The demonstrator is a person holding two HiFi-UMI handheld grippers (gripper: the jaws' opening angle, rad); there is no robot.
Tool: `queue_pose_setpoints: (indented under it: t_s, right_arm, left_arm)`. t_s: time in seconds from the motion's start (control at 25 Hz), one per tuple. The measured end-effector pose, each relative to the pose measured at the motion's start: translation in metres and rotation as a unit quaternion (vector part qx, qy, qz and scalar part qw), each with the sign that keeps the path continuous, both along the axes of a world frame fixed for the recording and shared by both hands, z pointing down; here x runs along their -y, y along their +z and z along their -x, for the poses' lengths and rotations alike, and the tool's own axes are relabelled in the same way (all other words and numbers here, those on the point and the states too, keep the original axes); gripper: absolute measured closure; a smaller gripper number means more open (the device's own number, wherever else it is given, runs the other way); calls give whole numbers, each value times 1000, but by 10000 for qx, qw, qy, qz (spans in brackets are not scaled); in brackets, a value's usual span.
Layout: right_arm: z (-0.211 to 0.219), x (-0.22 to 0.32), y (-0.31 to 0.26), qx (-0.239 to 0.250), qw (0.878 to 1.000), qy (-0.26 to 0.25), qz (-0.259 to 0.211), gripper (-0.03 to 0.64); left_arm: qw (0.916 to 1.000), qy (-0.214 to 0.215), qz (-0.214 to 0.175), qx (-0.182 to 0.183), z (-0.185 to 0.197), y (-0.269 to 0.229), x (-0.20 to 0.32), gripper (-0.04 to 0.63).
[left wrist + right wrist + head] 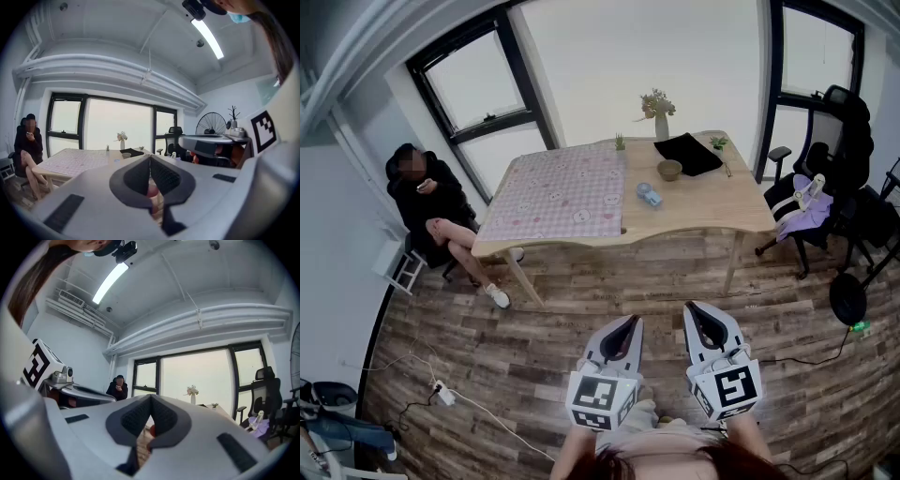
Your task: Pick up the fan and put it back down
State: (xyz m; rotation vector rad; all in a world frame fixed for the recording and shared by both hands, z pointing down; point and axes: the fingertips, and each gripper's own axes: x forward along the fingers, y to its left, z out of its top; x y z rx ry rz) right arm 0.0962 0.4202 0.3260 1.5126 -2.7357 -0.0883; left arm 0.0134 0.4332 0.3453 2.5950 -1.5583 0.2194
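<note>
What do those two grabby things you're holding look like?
Both tongs are pale grey plastic shells, wide at the back and narrowing to a point. The left gripper and the right gripper each have dark ribbed pads inside and a white cube with black square markers at the back.

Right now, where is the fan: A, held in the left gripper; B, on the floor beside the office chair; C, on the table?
B: the fan stands on the floor to the right of the table, near the office chair.
</note>
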Motion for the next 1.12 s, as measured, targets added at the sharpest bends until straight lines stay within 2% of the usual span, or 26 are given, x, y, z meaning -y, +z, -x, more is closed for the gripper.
queue_pose_setpoints:
  t_s: [0.48, 0.76, 1.12]
  right_arm:
    - [8, 29, -2, -76, 9999, 92, -56, 618]
    - [19, 55, 2, 42, 9999, 98, 121, 618]
    - [43, 102, 2, -62, 9997, 217, 65, 617]
  left_arm:
    - [9999, 109, -76, -49, 8, -1, 33, 584]
    - [9998, 170, -61, -97, 18, 6, 64, 584]
    - [9993, 339, -120, -123, 41, 3, 113, 584]
